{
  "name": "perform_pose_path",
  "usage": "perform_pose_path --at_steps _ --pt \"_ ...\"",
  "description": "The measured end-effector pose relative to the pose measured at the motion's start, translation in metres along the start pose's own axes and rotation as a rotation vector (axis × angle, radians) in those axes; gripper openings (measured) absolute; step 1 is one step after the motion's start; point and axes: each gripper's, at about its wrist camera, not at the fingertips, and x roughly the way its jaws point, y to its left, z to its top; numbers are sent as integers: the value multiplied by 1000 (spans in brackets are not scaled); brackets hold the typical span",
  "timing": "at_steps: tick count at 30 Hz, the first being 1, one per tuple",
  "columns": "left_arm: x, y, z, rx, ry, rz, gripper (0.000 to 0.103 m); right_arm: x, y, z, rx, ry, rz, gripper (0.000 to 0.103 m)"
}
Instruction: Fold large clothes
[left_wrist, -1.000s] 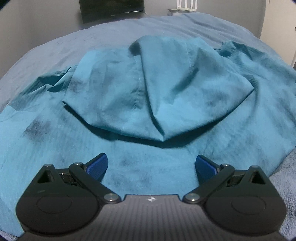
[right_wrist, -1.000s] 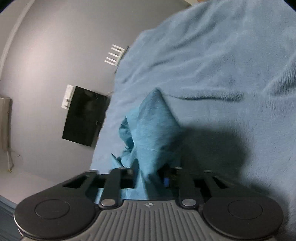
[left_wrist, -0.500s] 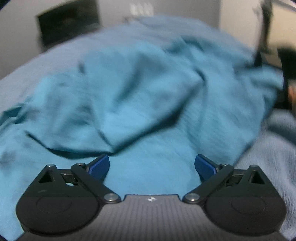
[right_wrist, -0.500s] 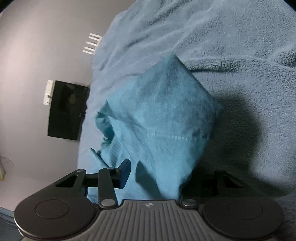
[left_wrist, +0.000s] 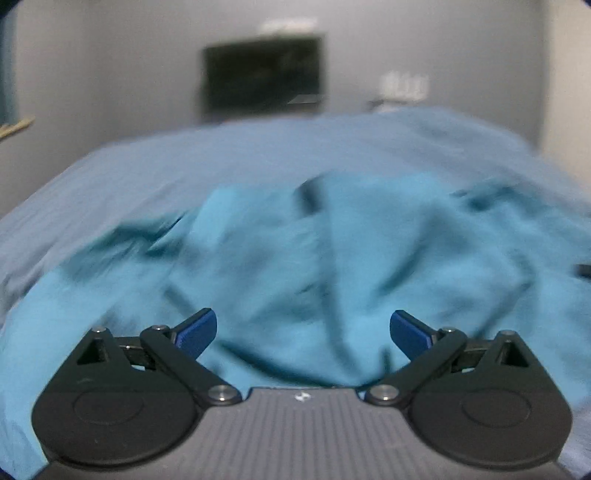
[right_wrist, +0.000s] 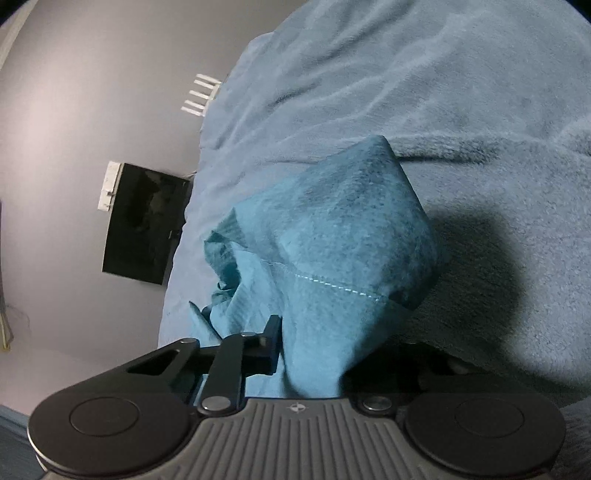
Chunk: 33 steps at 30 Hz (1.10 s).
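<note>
A large teal garment (left_wrist: 332, 258) lies rumpled on a grey-blue blanket-covered bed (left_wrist: 221, 158); the left wrist view is blurred by motion. My left gripper (left_wrist: 303, 332) hovers over the garment's near part, its blue pads (left_wrist: 195, 330) wide apart with nothing between them. In the right wrist view a stitched corner of the garment (right_wrist: 332, 240) rises in a bunch from my right gripper (right_wrist: 314, 354). Its jaws are closing on that fold. The left finger (right_wrist: 273, 343) presses the cloth, and the other finger is hidden under the fabric.
The fluffy blanket (right_wrist: 443, 92) spreads to the right of the held corner. A dark screen (left_wrist: 262, 74) hangs on the grey wall beyond the bed, with a white pronged device (left_wrist: 404, 83) beside it. Both appear in the right wrist view too: the screen (right_wrist: 144, 221) and the device (right_wrist: 199, 94).
The left view has swung and tilted up, bringing the wall and screen into sight. The right jaws have narrowed onto the cloth fold, which spread from a thin peak into a wider bunch.
</note>
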Motion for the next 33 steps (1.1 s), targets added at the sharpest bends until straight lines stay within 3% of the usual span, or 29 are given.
perform_pose_path --at_steps 2,3,7,12,15,18,21,23,25,29,33 --pt "23 -1 -7 22 124 10 100 -3 9 -4 -73 -11 14 14" --pt "30 -5 -11 50 149 1 100 -6 17 -8 -128 -20 29 13" --pt "35 -16 -14 119 153 29 100 -27 61 -31 -446 -67 86 10" --pt "25 -5 -16 56 148 -13 100 -55 116 -89 -903 -140 182 10" --pt "7 18 -7 -94 99 -95 100 -69 140 -129 -1140 -172 244 10" --pt "-29 64 7 -353 6 -201 100 -76 154 -165 -1300 -171 301 9" --pt "-67 118 18 -618 -77 -355 100 -77 163 -200 -1446 -162 343 9" --pt "-86 141 32 -689 -110 -450 101 -77 166 -220 -1521 -152 365 9" --pt "-97 154 51 -661 -112 -521 102 -76 166 -236 -1579 -139 386 9" --pt "-93 154 84 -567 -22 -654 102 -72 163 -258 -1652 -107 421 9" --pt "-61 141 103 -403 176 -617 102 -73 152 -275 -1749 -77 469 9"
